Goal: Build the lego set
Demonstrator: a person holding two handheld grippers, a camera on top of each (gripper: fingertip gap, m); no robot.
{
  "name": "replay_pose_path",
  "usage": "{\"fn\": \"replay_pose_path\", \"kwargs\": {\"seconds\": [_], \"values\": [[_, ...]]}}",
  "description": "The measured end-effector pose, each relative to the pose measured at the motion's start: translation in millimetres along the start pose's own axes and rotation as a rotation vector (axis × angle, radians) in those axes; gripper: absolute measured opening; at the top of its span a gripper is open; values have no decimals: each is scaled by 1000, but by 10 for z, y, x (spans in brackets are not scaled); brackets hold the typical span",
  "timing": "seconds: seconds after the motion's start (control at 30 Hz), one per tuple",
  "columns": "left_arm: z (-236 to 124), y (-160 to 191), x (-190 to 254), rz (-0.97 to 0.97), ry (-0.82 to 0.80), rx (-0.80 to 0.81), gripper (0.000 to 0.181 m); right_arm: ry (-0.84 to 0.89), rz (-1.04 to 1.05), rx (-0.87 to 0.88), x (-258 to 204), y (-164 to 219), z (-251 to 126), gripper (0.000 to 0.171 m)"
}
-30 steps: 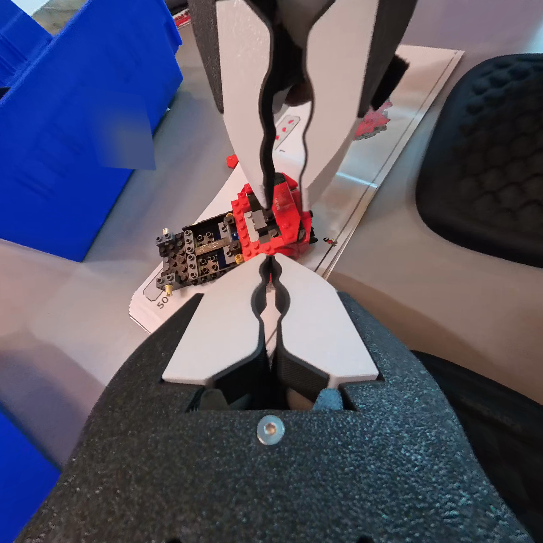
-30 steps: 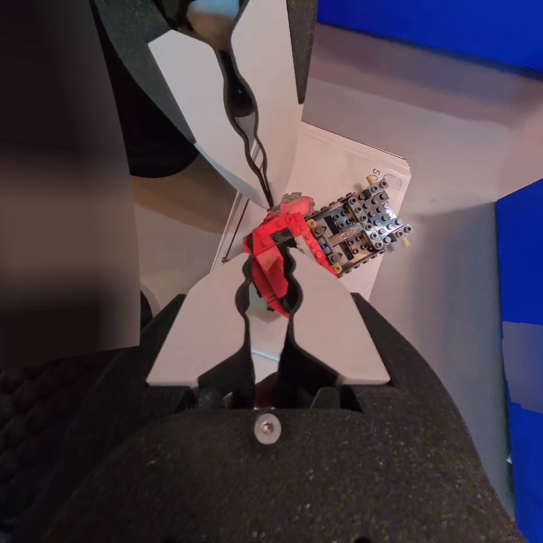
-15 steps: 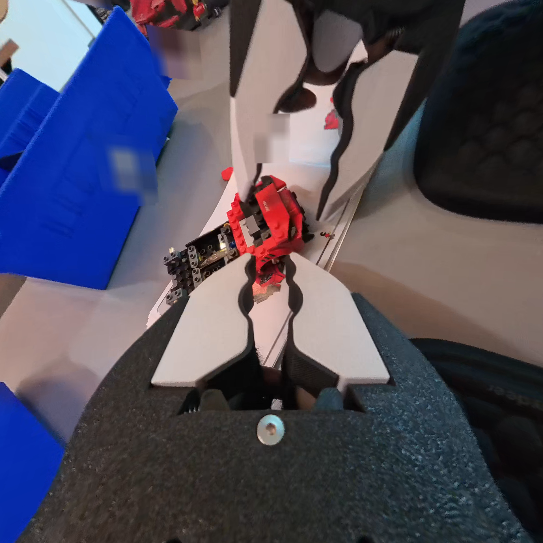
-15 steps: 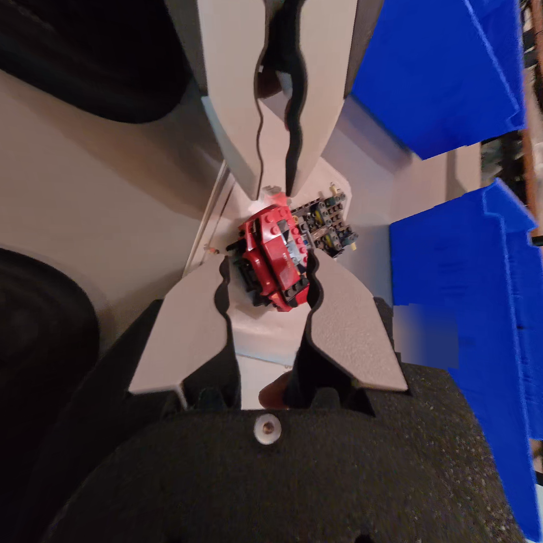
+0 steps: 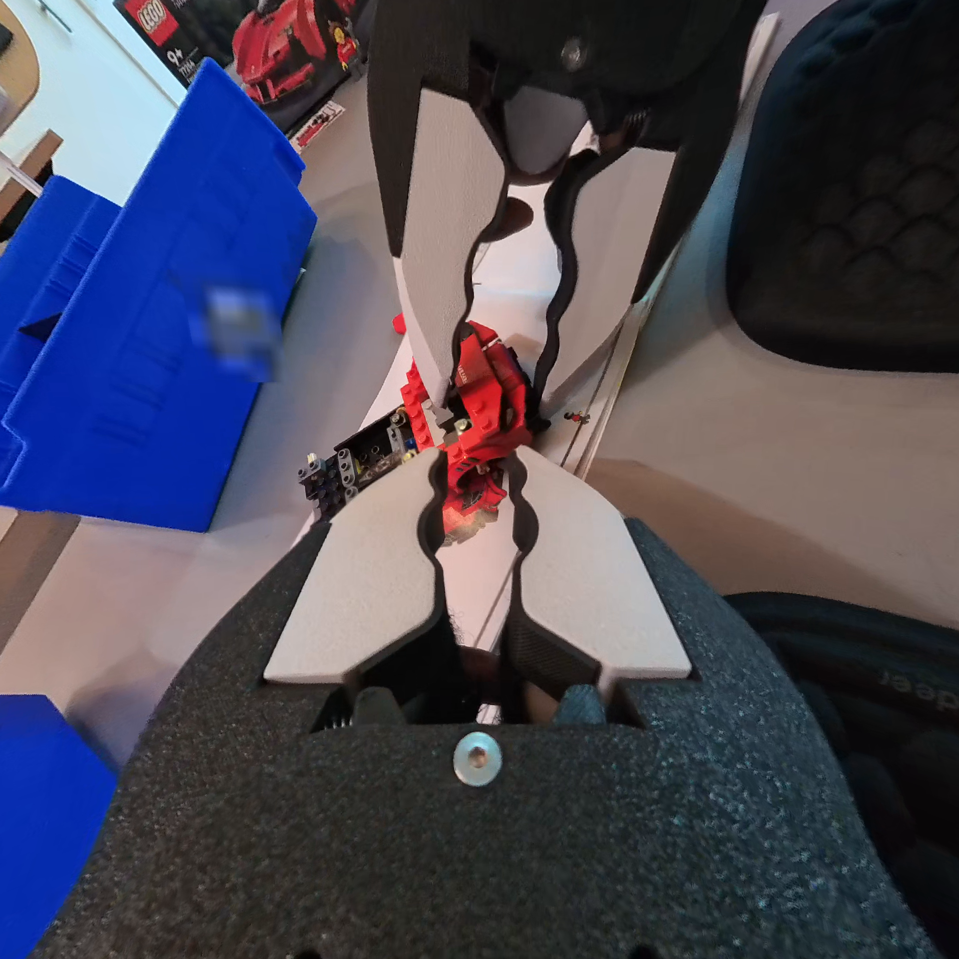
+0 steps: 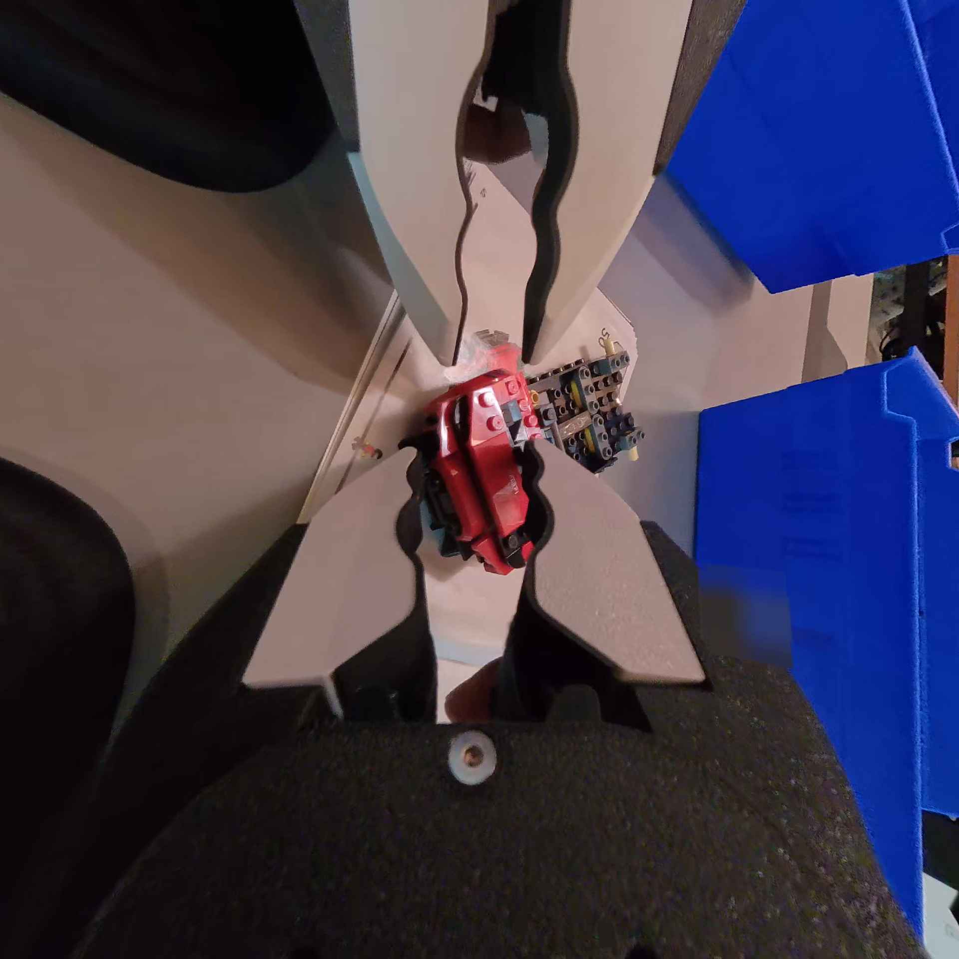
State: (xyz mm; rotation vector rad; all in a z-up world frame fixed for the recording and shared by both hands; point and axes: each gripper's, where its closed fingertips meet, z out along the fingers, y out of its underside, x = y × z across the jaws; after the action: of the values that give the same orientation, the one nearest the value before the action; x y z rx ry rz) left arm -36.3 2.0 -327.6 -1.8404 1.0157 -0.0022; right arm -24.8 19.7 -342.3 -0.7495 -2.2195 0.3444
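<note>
A partly built lego car (image 5: 485, 399) with a red body and a dark studded chassis (image 5: 358, 462) lies tilted over the white instruction booklet (image 5: 519, 290). My left gripper (image 5: 477, 454) is closed on the red end of the car. My right gripper (image 6: 472, 454) reaches in from the opposite side, its jaws closed on the sides of the red body (image 6: 482, 467). The chassis (image 6: 586, 415) sticks out to the right in the right wrist view. Each gripper shows in the other's view: the right gripper (image 5: 490, 394), the left gripper (image 6: 488, 358).
Blue bins stand close by (image 5: 155, 337) (image 6: 830, 129) (image 6: 830, 571). Black padded cushions lie on the other side (image 5: 856, 207) (image 6: 52, 622). The lego box (image 5: 270, 52) stands at the back. A small red piece (image 5: 398, 324) lies on the booklet. Both grippers' tips are close together, under 4 cm apart.
Both grippers opened from their narrow grips. The left one moved up onto the car's red end. The right one widened, then closed on the red body. The car has turned.
</note>
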Motion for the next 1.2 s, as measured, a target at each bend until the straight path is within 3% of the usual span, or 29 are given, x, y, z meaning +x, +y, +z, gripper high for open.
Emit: {"fn": "replay_pose_path", "kwargs": {"seconds": [0.17, 0.37, 0.63, 1.03, 1.2], "values": [[-24, -24, -21, 105, -33, 18, 33, -38, 57, 34, 33, -13, -32, 35], [22, 14, -114, 441, -121, -27, 50, -130, 178, 107, 138, -32, -113, 34], [193, -77, -230, 791, -253, -59, 50, -162, 157, 113, 132, -54, -123, 34], [208, -179, -186, 848, -228, 4, 35, -240, 212, 148, 130, -55, -185, 34], [190, -220, -237, 845, -262, 11, 47, -257, 216, 151, 149, -58, -194, 33]]}}
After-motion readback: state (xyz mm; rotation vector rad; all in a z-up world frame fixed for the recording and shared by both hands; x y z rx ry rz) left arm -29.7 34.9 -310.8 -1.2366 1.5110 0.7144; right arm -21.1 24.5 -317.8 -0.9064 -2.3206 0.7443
